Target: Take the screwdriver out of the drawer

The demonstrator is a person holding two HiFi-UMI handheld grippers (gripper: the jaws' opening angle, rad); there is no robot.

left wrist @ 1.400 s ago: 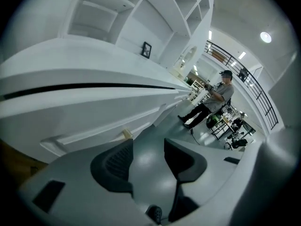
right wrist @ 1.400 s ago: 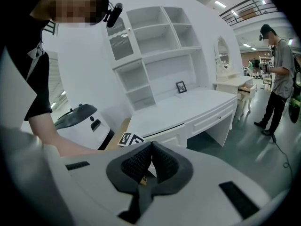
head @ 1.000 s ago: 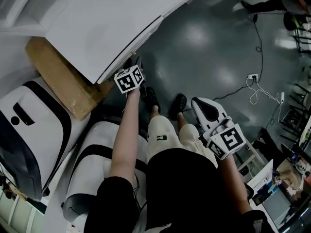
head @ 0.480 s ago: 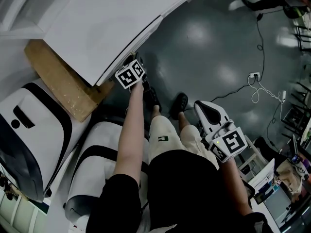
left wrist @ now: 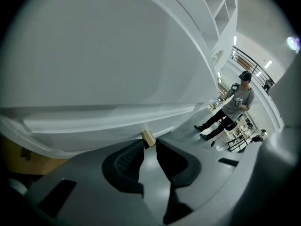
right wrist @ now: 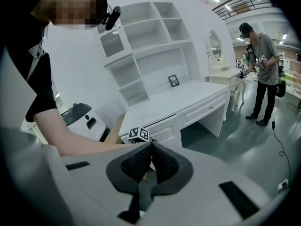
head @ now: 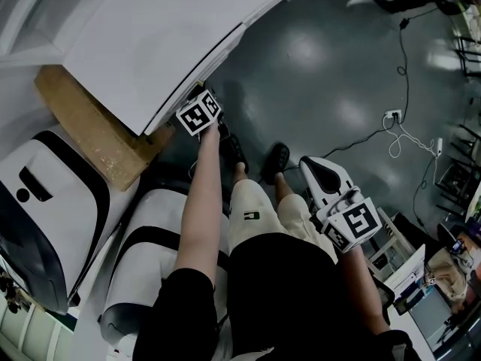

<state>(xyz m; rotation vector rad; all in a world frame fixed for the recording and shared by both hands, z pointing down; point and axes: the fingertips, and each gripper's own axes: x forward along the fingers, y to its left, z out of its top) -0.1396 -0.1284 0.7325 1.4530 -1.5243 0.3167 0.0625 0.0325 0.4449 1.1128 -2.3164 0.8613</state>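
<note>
My left gripper [head: 201, 96] reaches under the front edge of the white desk [head: 158, 43], its marker cube just below the edge. In the left gripper view a small tan drawer knob [left wrist: 148, 138] sits between the tips of my left gripper [left wrist: 149, 142]. The jaws are closing on it, and both tips lie against its sides. The drawer is shut, and no screwdriver is in view. My right gripper [right wrist: 151, 148] hangs back beside my right thigh with its jaws shut and nothing between them. It appears as a white body in the head view [head: 310, 162].
A cardboard box [head: 90, 126] leans under the desk at the left. Two white-and-black cases [head: 45, 201] [head: 143, 254] stand by my left leg. A cable and plug strip [head: 391, 119] lie on the grey floor. Another person [right wrist: 263, 74] stands at the right.
My left gripper has edged a little further up to the desk's front edge. My right gripper has hardly moved.
</note>
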